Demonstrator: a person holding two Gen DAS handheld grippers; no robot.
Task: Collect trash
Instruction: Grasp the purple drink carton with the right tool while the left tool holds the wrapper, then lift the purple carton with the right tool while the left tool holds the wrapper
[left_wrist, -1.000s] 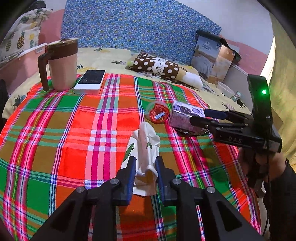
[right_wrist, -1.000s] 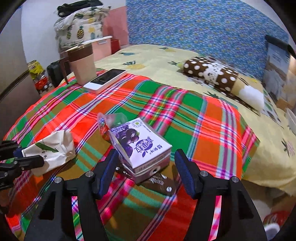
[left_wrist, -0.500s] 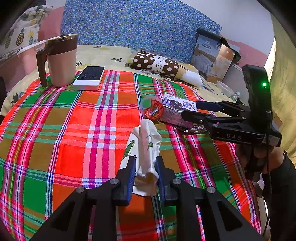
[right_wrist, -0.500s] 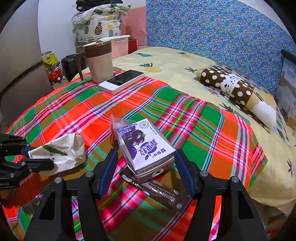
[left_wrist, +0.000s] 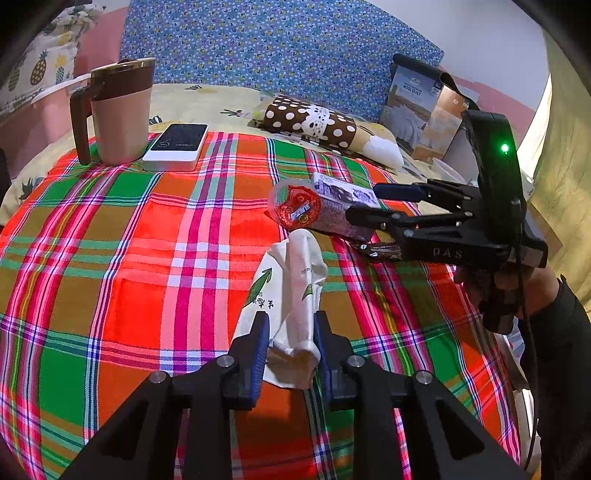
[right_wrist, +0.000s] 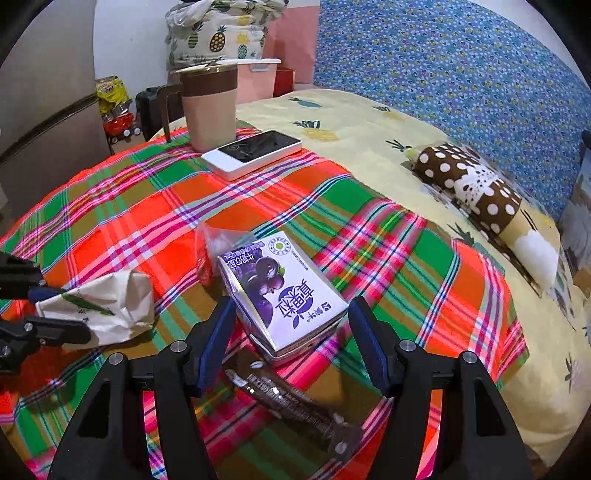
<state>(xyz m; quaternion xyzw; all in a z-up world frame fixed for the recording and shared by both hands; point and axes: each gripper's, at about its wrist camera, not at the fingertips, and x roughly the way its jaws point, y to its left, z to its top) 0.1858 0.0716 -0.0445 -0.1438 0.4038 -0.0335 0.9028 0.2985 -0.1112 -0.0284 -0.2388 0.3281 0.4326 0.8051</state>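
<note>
Left gripper (left_wrist: 288, 343) clamped on crumpled white paper bag (left_wrist: 291, 295); right gripper (right_wrist: 291, 328) fingers apart astride purple juice carton (right_wrist: 284, 295), lower centre; nothing binned yet.

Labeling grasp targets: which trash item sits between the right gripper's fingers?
The purple milk carton, between the open right gripper fingers. The white crumpled paper bag is in the left gripper; the dark wrapper lies below the carton.

Two low, close fisheye views over a plaid cloth (left_wrist: 129, 258) – one from its near edge, one from its right – sharing the crumpled bag (left_wrist: 291, 291) and carton (right_wrist: 284, 291).
</note>
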